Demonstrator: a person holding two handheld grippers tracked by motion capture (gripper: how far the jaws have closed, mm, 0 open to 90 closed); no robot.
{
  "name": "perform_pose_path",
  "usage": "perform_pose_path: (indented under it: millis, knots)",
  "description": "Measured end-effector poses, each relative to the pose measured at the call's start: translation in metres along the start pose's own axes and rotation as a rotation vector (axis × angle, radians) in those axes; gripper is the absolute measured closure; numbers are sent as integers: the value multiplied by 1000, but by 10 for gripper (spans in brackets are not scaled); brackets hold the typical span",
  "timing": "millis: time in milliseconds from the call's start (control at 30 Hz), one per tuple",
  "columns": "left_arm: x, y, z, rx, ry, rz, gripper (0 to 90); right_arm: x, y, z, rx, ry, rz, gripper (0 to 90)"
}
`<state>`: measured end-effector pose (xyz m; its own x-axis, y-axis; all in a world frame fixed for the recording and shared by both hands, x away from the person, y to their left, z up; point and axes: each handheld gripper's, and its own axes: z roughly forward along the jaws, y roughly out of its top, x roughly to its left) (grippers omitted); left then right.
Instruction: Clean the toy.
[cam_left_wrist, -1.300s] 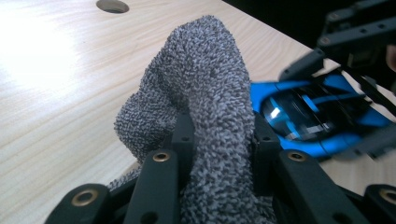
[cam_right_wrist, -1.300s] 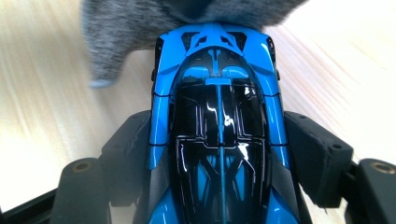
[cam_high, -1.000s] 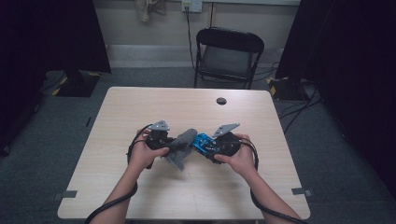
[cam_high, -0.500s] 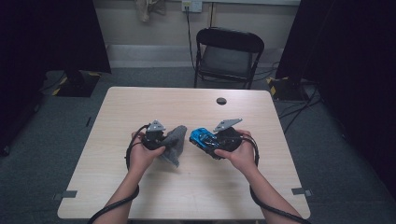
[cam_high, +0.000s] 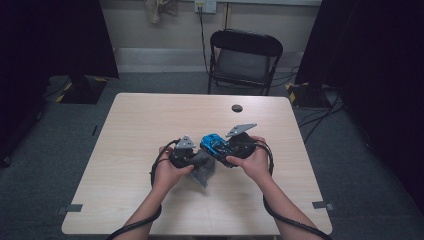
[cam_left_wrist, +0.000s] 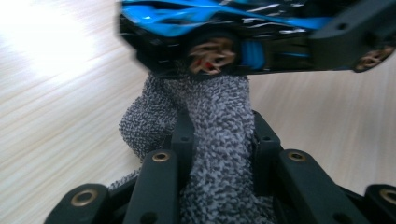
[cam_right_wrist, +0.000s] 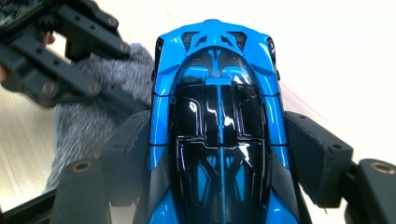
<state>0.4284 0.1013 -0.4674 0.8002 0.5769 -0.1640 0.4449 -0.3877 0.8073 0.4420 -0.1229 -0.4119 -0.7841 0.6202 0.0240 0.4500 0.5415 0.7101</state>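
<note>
Two grippers: both clamped
L gripper (cam_high: 197, 161): grey cloth (cam_left_wrist: 219, 140) pinched – pressed vs car wheel
R gripper (cam_high: 224, 150): blue toy car (cam_right_wrist: 217, 116) gripped by sides, above worktop (cam_high: 150, 125)

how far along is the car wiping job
Done: right claw grips the blue toy car, left claw is shut on the grey cloth. In hand: the cloth meets the car's side by a wheel. Left: how much remains to wipe can't be judged.

Light wooden table (cam_high: 150, 120); small round black object (cam_high: 237, 108) lying near far edge.
</note>
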Motion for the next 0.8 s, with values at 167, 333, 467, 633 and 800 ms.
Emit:
perform_pose_path:
  millis: [167,333,467,633,800]
  knots:
    - [-15,-1,7,6,-52,16,697,-2,1,3,4,-8,12,282]
    - [-27,-1,14,10,-91,39,696,-3,2,7,5,-6,25,282]
    - [-33,-2,19,11,-116,50,697,-2,2,10,6,-11,36,282]
    - [-40,-2,22,1,-150,60,697,-2,4,13,8,-14,46,282]
    - [-45,-3,25,-1,-189,61,696,-3,5,14,2,-15,51,282]
